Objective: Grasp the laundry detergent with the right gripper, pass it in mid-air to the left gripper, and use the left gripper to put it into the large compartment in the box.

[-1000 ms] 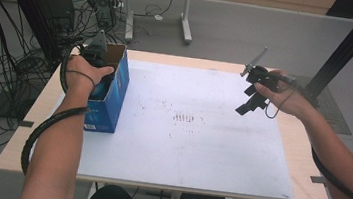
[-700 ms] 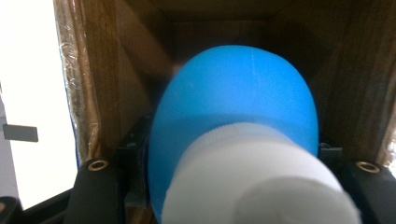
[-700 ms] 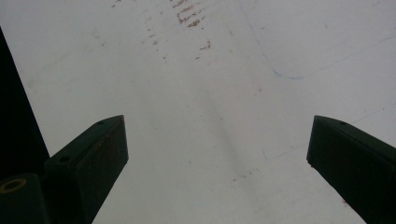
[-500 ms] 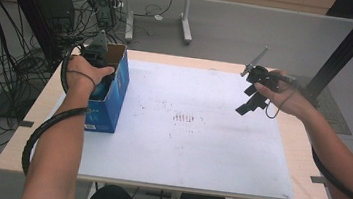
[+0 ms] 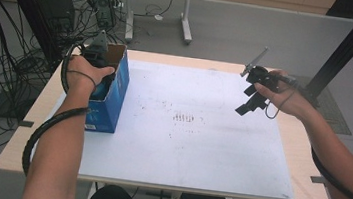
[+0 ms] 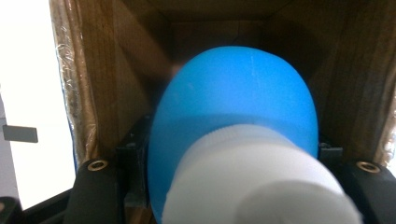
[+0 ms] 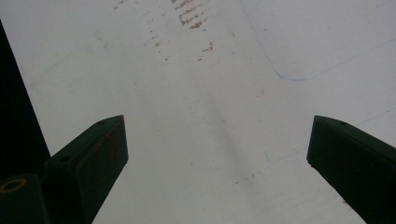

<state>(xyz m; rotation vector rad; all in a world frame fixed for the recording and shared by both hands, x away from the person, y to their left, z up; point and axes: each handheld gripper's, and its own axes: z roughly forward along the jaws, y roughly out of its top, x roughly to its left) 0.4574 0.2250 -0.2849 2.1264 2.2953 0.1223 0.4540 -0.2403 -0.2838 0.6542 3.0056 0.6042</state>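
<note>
A blue bottle with a white cap sits between the two black jaws of my left gripper, which is shut on it. The bottle hangs inside an open box with brown cardboard walls. In the high view that box is blue and stands upright at the table's left side, with the left hand over its open top. My right gripper is held above the right part of the white mat. Its jaws stand wide open with nothing between them.
The white mat covers most of the wooden table and carries small brown marks near its middle. Cables and a black stand crowd the floor to the left. A black post rises at the back right.
</note>
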